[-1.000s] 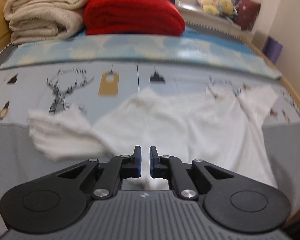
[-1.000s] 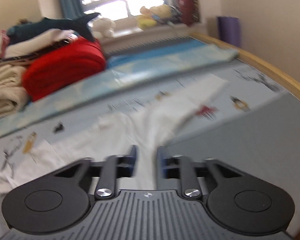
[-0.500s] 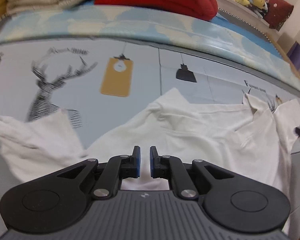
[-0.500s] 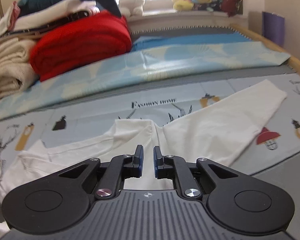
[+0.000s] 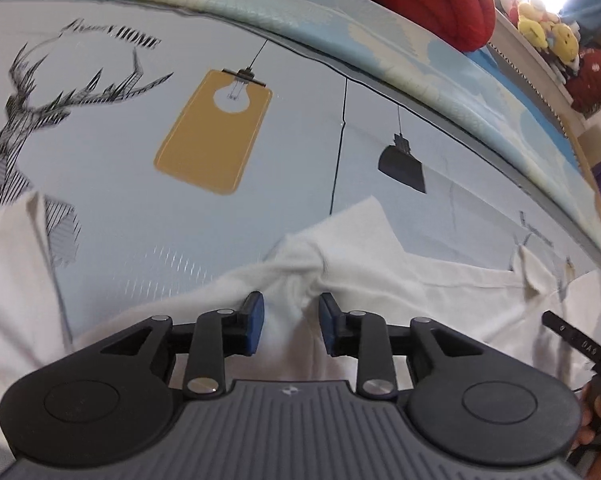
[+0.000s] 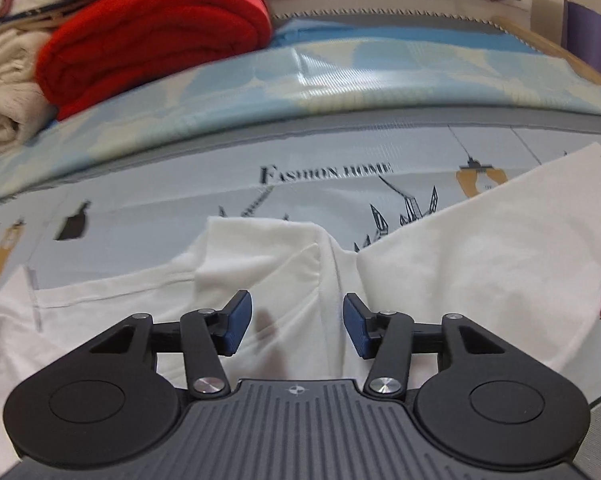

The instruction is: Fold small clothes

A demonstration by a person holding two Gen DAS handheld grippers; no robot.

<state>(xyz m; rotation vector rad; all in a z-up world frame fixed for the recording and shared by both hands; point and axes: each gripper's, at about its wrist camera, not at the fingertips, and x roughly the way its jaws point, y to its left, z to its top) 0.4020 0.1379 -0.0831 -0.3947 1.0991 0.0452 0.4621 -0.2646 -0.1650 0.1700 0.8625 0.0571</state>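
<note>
A small white shirt (image 5: 400,280) lies spread on a printed mat (image 5: 140,200). My left gripper (image 5: 290,322) is open, low over a bunched part of the shirt near its left shoulder, with cloth between the jaws. In the right wrist view the shirt (image 6: 480,264) shows its collar area and a sleeve running to the right. My right gripper (image 6: 296,328) is open over the folded cloth beside the collar. The right tool's tip (image 5: 572,340) shows at the right edge of the left wrist view.
A rolled red blanket (image 6: 152,32) and cream folded blankets (image 6: 0,92) sit at the back on a light blue mat (image 6: 380,72). Plush toys (image 5: 548,32) line a sill. A wooden edge (image 5: 596,184) bounds the right side.
Both grippers have opened from nearly shut and moved forward and lower onto the shirt. The shirt fills more of both views.
</note>
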